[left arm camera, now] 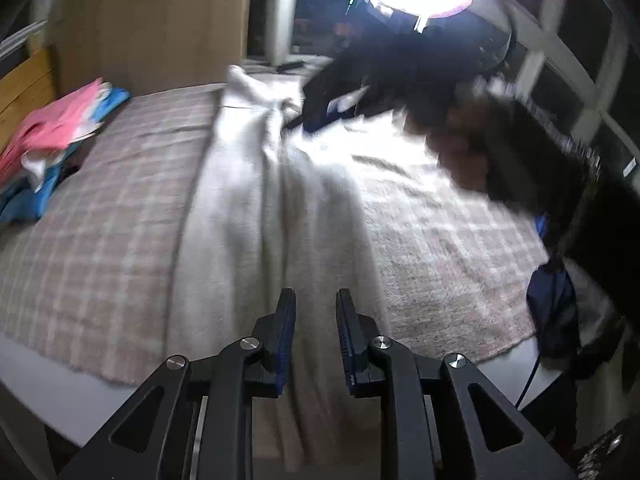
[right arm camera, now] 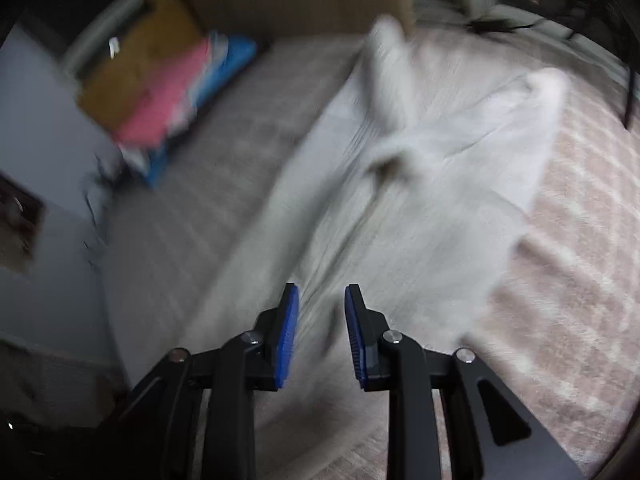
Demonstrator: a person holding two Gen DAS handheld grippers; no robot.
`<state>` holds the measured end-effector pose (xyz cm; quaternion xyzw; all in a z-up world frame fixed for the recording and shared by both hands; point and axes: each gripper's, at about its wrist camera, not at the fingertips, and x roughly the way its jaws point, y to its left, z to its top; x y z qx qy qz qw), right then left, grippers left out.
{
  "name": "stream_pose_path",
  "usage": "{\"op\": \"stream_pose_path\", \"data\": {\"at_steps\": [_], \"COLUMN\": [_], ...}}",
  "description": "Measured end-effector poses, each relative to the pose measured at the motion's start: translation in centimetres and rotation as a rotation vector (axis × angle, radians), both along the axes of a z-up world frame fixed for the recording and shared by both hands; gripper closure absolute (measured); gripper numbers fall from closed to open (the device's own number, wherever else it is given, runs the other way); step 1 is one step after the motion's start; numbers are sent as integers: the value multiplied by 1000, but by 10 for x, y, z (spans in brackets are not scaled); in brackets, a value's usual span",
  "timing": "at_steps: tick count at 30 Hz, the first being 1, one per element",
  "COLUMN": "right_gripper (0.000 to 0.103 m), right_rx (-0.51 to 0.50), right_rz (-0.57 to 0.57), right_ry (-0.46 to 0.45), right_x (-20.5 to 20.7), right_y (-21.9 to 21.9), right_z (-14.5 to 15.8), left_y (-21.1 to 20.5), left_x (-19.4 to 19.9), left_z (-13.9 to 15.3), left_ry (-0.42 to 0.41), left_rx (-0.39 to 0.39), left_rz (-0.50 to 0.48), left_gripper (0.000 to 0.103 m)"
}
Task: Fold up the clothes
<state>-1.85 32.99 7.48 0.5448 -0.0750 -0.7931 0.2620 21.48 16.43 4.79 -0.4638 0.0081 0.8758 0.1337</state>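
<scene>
**Pale garment on bed: between grips, fold not yet made**

- Item: pale garment, lying crumpled lengthwise on the plaid blanket; a raised fold is seen at its far end.
- Left gripper: pads slightly apart over the near hem, nothing clamped.
- Right gripper: pads slightly apart over the cloth, nothing clamped.
- Far left: pink and blue clothes pile.
- Step judged: garment being arranged for folding.
- Next called for: an edge to be pinched by each gripper and the cloth drawn flat.
</scene>
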Motion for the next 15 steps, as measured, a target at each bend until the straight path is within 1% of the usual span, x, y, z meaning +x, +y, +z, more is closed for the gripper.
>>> {"op": "stream_pose_path", "data": {"at_steps": [1,4,5,7,9,10,12,13,15], "right_gripper": [79,79,79,79,79,79,79,79,79], "right_rx": [9,6,-27,-37,-30,-7,135,186,151], "right_rz": [-53,-236,-281,-296,-250,-220,-151,-141,-142], "right_ry": [31,55,43,39,-4,-31,-42,-13,14], "right_x": [-6,-39,-54,-73,-89,-94,-99,-97,-85], "right_y": [15,66,81,85,76,66,35,26,22], "right_z": [7,17,16,12,-1,-10,-28,-27,-12], "left_y": [2,6,7,4,1,-1,-9,-16,-35], "left_x": [-2,-7,-8,-12,-16,-16,-15,-13,-7], "left_z": [-5,-21,-25,-32,-35,-34,-27,-21,-4], "left_ry": [-14,-56,-66,-83,-97,-103,-107,-105,-71], "left_rx": [1,-6,-16,-1,21,27,45,55,54], "left_rz": [-8,-27,-27,-29,-30,-33,-25,-14,29], "left_gripper": [83,83,83,83,83,83,84,84,83]}}
